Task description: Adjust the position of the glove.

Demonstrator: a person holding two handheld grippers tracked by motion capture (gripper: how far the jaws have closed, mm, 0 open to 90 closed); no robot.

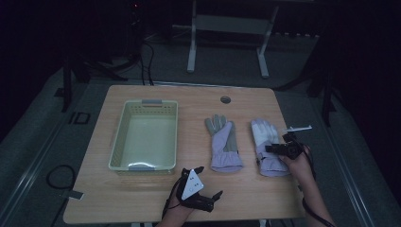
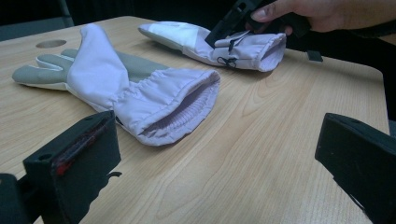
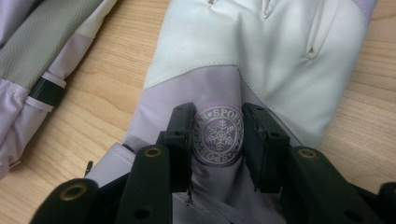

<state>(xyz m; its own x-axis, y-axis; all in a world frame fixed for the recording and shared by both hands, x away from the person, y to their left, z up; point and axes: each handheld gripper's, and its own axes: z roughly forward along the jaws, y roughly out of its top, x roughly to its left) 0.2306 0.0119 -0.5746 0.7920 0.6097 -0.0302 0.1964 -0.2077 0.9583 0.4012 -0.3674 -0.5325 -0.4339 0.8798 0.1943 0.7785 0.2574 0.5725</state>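
Down on the right glove (image 3: 261, 60): right gripper (image 3: 217, 140) pressed onto its lilac back, jaws narrowed to either side of the round snowflake badge (image 3: 218, 135), fabric puckered up between the pads, so pinching the cloth there. Ahead of those jaws, the pale cream finger part of that glove; off to their left, the left glove (image 3: 37, 51) with its grey mesh palm panel and black strap, lying on the wooden table (image 3: 102, 98). From above, same grip seen near the cuff end of the right glove (image 1: 265, 146), right gripper (image 1: 279, 149) in a hand reaching in from the table's near right edge. Left gripper (image 1: 208, 182) held low over the near edge of the table (image 1: 142, 198), jaws spread wide with nothing between them, bare wood in the gap. Ahead of those wide jaws and slightly left, the open ribbed cuff of the left glove (image 2: 121, 88), close by but not touching; farther beyond, the right glove (image 2: 224, 44) with the other hand's gripper on it. Well off to the left gripper's left, a pale green basket (image 1: 124, 137) on the table.
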